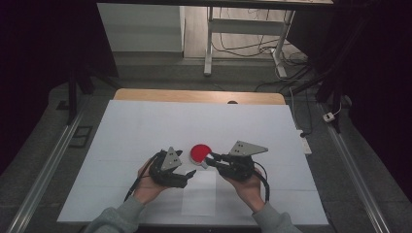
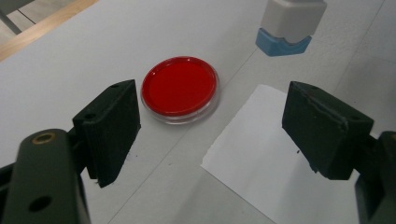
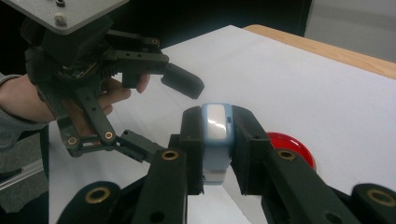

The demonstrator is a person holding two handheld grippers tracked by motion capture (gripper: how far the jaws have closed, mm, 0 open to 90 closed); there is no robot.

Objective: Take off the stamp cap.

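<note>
A round red dish with a clear rim [image 1: 199, 152] [image 2: 180, 88] lies flat on the white table cover [image 1: 145, 126]. My right gripper [image 1: 208, 162] [image 3: 217, 140] is shut on a small white and blue block [image 3: 216, 135] [image 2: 290, 25], held just right of the dish and a little above the table. My left gripper [image 1: 187, 163] [image 2: 210, 135] stands open near the dish's front left, with nothing between its jaws. In the right gripper view the left gripper [image 3: 161, 114] faces the block with its jaws spread wide. The red dish [image 3: 294, 144] peeks out behind my right jaw there.
A white sheet of paper [image 1: 200, 194] [image 2: 285, 177] lies on the cover in front of the dish, under both grippers. The table's wooden far edge [image 1: 194, 95] shows beyond the cover. Desk legs and cables [image 1: 272, 48] stand on the floor behind.
</note>
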